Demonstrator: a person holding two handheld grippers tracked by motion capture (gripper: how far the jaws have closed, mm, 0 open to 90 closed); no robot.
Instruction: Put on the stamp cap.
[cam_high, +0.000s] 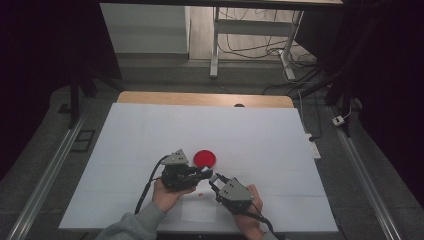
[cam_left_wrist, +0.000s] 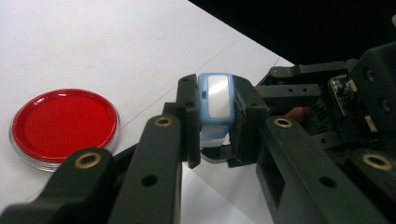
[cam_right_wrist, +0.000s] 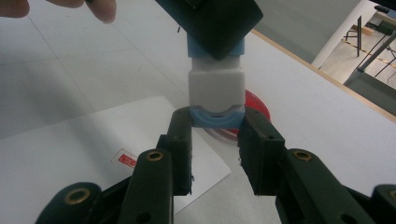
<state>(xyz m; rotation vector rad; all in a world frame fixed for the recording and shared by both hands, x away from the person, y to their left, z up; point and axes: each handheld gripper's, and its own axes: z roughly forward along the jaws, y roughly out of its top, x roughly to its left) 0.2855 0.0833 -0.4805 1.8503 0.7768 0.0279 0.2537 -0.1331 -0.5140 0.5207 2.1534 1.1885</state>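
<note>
A: Where is the stamp (cam_left_wrist: 215, 105) now?

B: Off the worktop (cam_high: 150, 135), held between both tools just in front of the red dish (cam_high: 205, 158). The left tool (cam_left_wrist: 215, 122) pinches its blue body across the sides. The right tool (cam_right_wrist: 215, 122) pinches the blue end below the white block (cam_right_wrist: 216, 88).

A: So both are pressed onto it?

B: Yes, each tool clamps its own end, and the two meet nose to nose in the high view.

A: Which step is this?

B: I'd judge it the pulling apart: one tool steadies the body while the other draws the end piece off, or else a handover.

A: What does the next move need?

B: A straight pull along the stamp's axis, with the left grip kept firm. A twist could make it slip. The white paper (cam_right_wrist: 93, 140) with its red mark (cam_right_wrist: 127, 159) lies close below.
</note>
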